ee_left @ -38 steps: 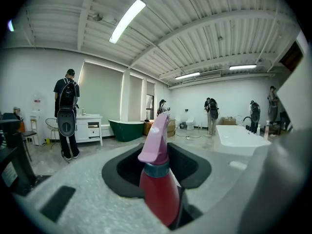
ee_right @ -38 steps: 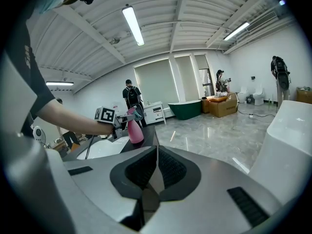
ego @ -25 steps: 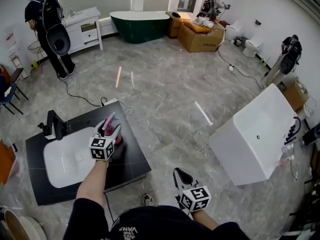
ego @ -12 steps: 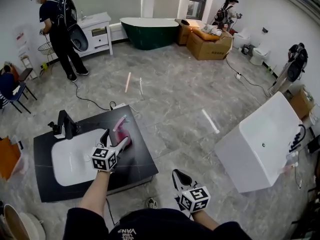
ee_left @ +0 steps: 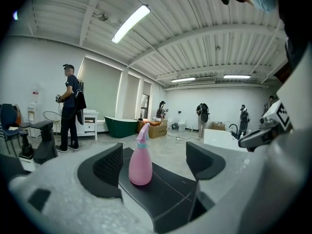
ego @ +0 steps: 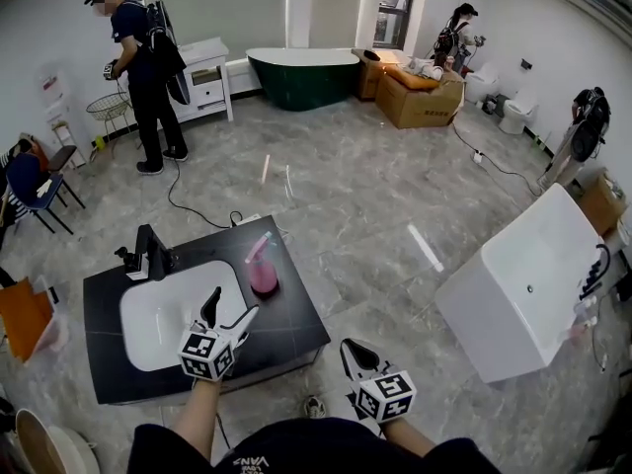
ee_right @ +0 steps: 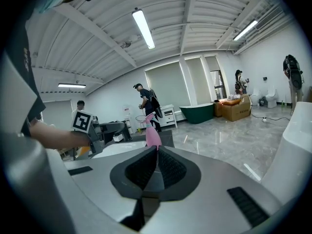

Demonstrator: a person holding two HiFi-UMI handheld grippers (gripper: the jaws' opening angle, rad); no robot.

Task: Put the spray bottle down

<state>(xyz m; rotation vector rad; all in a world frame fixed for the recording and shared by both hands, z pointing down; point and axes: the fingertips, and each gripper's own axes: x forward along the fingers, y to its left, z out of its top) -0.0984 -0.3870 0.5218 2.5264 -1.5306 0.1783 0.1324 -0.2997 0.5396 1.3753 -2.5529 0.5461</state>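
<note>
Spray bottle at rest: the pink bottle [ego: 263, 270] stood upright on the black table [ego: 296, 326], just beside the right rim of the white sink [ego: 168, 314] sunk into it. Its spray head was tilted up and to the left in the head view.

The left tongs [ego: 233, 304] hung over the near part of the table, short of the bottle and clear of it. Their jaws were wide apart and closing a little, with nothing between them. The left gripper view lined the bottle up in the gap, nearer the left jaw, and only bare table top lay between tongs and bottle.

The right tongs [ego: 350, 344] were held off the table's right edge above the grey floor, jaws together and empty. In the right gripper view the bottle showed far beyond their tips.

A black tap [ego: 148, 255] rose at the sink's far left corner. Behind the table a cable [ego: 188, 200] trailed across the floor toward a person [ego: 148, 77] who stood by a white cabinet [ego: 209, 72]. A dark green bathtub [ego: 301, 70] and cardboard boxes [ego: 425, 97] lined the far wall, where a second person [ego: 459, 33] stood. A white bathtub [ego: 523, 284] sat at the right, well apart from the table, and a blue chair [ego: 35, 181] stood at the far left.
</note>
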